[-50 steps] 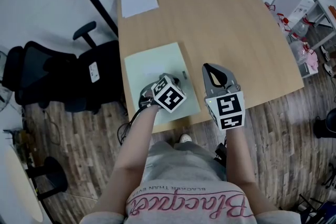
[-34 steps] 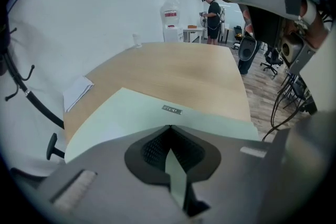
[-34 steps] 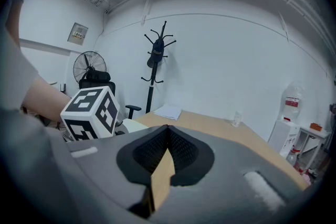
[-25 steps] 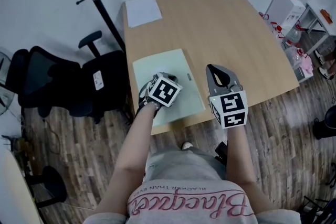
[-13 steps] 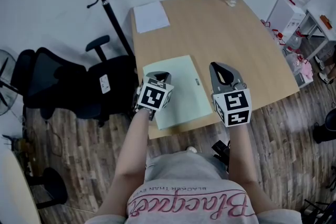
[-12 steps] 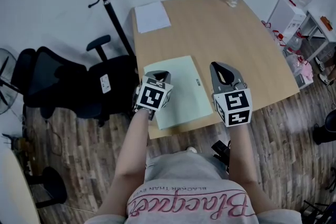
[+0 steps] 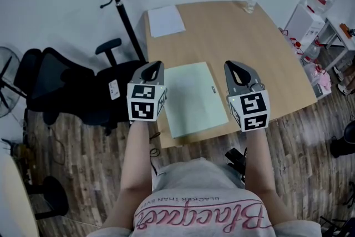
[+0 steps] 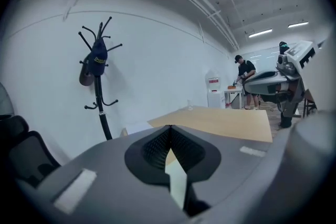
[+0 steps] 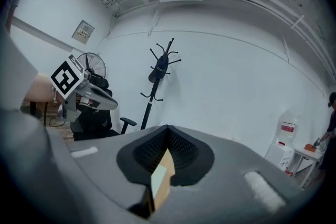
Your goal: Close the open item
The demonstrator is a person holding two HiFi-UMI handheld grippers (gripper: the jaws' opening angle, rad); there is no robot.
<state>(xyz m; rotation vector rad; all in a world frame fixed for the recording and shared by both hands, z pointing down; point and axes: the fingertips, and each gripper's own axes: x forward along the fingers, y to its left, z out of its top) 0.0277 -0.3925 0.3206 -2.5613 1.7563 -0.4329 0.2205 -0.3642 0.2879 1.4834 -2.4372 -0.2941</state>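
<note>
Since a moment ago the left gripper (image 7: 155, 66) has lifted off the pale green folder (image 7: 194, 98) and now hangs just left of it, jaws pressed together and empty. Flat and closed, the folder lies at the table's (image 7: 238, 30) near edge. The right gripper (image 7: 233, 66), at the folder's right, also has its jaws together on nothing.

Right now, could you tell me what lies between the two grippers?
A pale green folder, flat on the table, as the head view shows.

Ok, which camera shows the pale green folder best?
The head view: the whole folder lies closed on the table. Both gripper views show only a pale sliver of it past their shut jaws.
</note>
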